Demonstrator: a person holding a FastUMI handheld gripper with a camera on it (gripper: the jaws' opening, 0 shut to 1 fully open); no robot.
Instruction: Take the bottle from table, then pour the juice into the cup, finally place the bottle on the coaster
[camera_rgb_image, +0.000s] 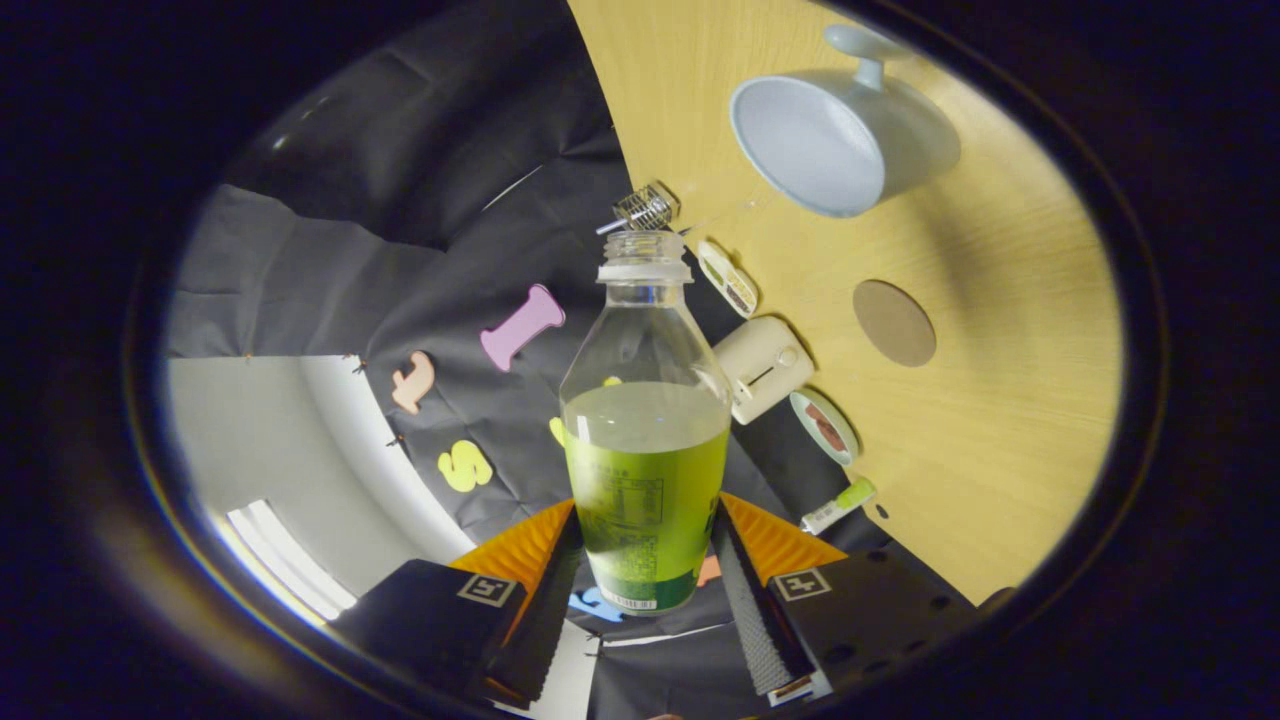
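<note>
Half-full uncapped clear bottle (645, 430) of green juice, tongs (648, 560) clamped on its labelled lower body.

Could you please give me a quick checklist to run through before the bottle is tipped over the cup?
1. Grip: the gripper has both fingers pressed on the clear plastic bottle of green juice: ok.
2. Cap: bottle mouth uncapped: ok.
3. Juice level: about half full, liquid well below the neck: ok.
4. The pale blue handled cup on the light wooden table looks empty inside: ok.
5. Mouth over cup: the mouth is off to one side of the cup: not ok.
6. The round brown coaster is bare: ok.
</note>
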